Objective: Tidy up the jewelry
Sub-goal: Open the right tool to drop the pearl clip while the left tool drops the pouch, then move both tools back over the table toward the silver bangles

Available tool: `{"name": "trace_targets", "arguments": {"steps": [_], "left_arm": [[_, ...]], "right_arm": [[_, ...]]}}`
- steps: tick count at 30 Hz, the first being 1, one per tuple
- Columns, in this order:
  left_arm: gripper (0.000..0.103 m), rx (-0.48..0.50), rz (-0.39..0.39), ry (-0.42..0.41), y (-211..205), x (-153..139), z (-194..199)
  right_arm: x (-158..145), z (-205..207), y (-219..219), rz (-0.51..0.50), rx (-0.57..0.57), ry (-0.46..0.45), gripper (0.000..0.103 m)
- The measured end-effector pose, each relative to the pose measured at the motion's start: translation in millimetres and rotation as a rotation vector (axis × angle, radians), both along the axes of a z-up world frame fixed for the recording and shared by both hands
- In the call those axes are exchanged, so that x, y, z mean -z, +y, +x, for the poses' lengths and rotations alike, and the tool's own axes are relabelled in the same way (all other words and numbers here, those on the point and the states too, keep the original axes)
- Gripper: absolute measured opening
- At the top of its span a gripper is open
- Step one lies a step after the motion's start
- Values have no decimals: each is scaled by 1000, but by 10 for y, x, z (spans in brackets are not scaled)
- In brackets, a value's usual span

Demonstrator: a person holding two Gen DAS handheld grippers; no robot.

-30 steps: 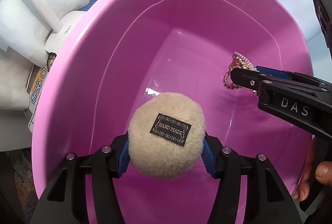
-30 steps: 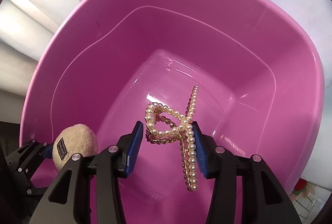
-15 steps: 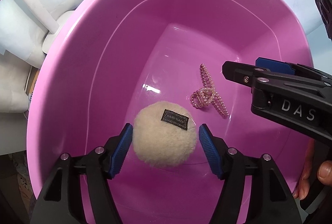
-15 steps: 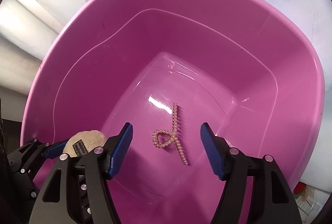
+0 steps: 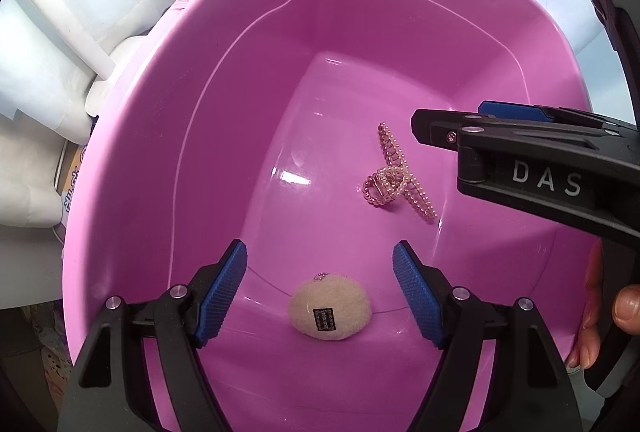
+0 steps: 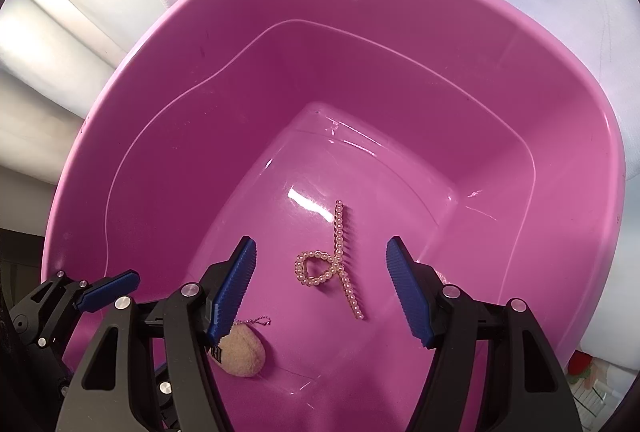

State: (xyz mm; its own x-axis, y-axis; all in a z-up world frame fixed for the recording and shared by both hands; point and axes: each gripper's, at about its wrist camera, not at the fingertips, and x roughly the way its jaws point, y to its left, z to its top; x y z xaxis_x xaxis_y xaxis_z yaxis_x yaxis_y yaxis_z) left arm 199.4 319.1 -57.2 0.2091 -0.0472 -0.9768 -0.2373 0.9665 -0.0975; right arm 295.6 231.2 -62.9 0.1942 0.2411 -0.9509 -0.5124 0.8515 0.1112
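A pink plastic basin fills both views; it also shows in the right wrist view. A beige fluffy pom-pom charm with a black label lies on the basin floor; it also shows in the right wrist view. A pearl hair claw clip lies on the floor to its right; it also shows in the right wrist view. My left gripper is open and empty above the pom-pom. My right gripper is open and empty above the clip; it also shows in the left wrist view.
White cloth or bedding lies beyond the basin's left rim. A printed box sits at the left beside the basin. A hand holds the right gripper's handle.
Both grippers opened and let go: the pom-pom and the pearl clip dropped onto the basin floor. Both grippers have since risen and opened wider.
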Motion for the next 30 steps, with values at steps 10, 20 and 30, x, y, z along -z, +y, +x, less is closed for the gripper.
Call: {"name": "trace_targets", "arguments": {"steps": [10,20,30], "left_arm": [[82,-16,45,-64,-10,-180,-78],[95,-112,75,-159,143,-452,-280],[95,-134,102,-246,-43,-683,-686]], "right_arm": [[-55,-26,-27,39,-4,-23,65],[-270,-170,-117,91,-1,-89,66],[-552,-432,-368,204,32,-150,72]]}}
